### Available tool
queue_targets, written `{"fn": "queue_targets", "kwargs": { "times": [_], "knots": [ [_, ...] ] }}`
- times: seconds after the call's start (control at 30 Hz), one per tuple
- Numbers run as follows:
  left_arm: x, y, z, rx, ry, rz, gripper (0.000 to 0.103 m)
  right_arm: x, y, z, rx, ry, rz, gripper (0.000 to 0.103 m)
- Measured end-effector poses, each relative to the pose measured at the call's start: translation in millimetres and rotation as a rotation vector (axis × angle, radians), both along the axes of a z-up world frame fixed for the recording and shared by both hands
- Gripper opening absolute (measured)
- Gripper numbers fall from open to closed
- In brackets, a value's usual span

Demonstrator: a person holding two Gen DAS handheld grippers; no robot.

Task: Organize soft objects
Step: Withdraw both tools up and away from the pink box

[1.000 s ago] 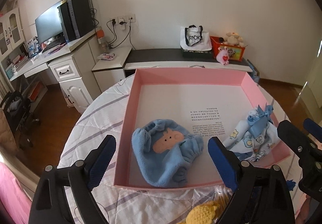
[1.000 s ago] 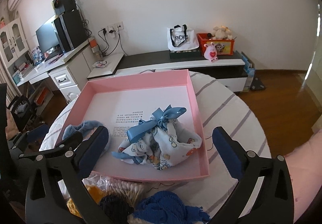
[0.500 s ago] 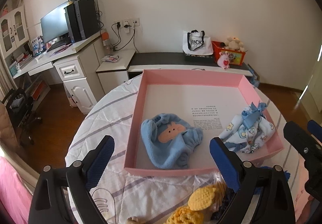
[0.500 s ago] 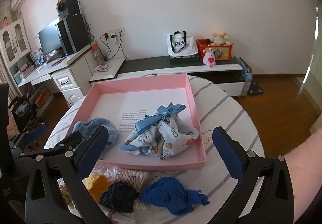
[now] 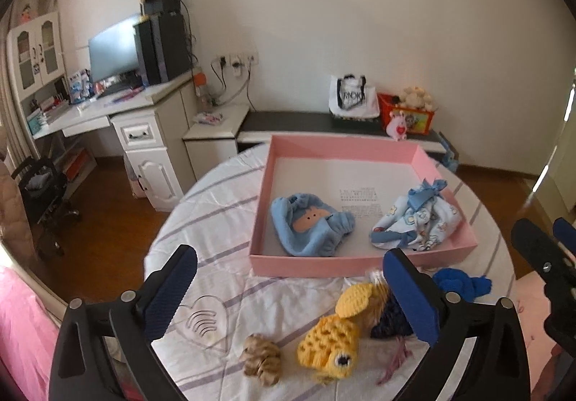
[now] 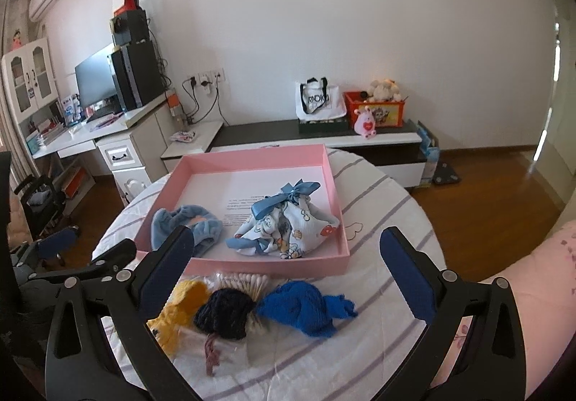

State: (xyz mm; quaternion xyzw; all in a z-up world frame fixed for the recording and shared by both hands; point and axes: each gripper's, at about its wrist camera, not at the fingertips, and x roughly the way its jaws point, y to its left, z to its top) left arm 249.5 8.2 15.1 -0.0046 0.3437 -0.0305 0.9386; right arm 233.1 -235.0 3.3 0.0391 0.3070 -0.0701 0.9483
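Note:
A pink tray (image 5: pixel 360 262) (image 6: pixel 266 262) sits on the round table. It holds a light blue plush hat (image 5: pixel 309 226) (image 6: pixel 187 222) and a patterned cloth bundle with a blue bow (image 5: pixel 419 221) (image 6: pixel 288 224). In front of the tray lie a yellow crochet fish (image 5: pixel 334 332) (image 6: pixel 180 311), a dark navy knit piece (image 6: pixel 225 312), a blue knit piece (image 6: pixel 306 307) (image 5: pixel 460 284) and a small brown plush (image 5: pixel 262 359). My left gripper (image 5: pixel 291 296) and right gripper (image 6: pixel 288 278) are both open and empty, held above these loose items.
A bag of cotton swabs (image 6: pixel 244 282) lies against the tray's front wall. The table has a white striped cloth (image 5: pixel 216 221). A desk with monitor (image 5: pixel 115 55) stands at left, a low cabinet (image 6: pixel 316 138) behind. Pink bedding (image 6: pixel 540 275) lies at right.
Both grippers have pulled back and up from the tray. The loose knit toys in front of the tray have come into view. Both stay open and empty.

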Motion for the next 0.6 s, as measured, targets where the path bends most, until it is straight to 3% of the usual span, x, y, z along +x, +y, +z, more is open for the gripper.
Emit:
{"fn": "queue_targets", "kwargs": {
  "times": [0.23, 0.6],
  "knots": [
    [-56.0, 7.0, 22.2, 0.002, -0.078, 0.000, 0.103, -39.3, 15.8, 19.3, -0.046, -0.070, 0.015, 0.103],
    [-114.4, 21.7, 55.9, -0.067, -0.157, -0.045, 0.103, -91.9, 33.7, 54.5, -0.111, -0.218, 0.023, 0.103]
  ]
}}
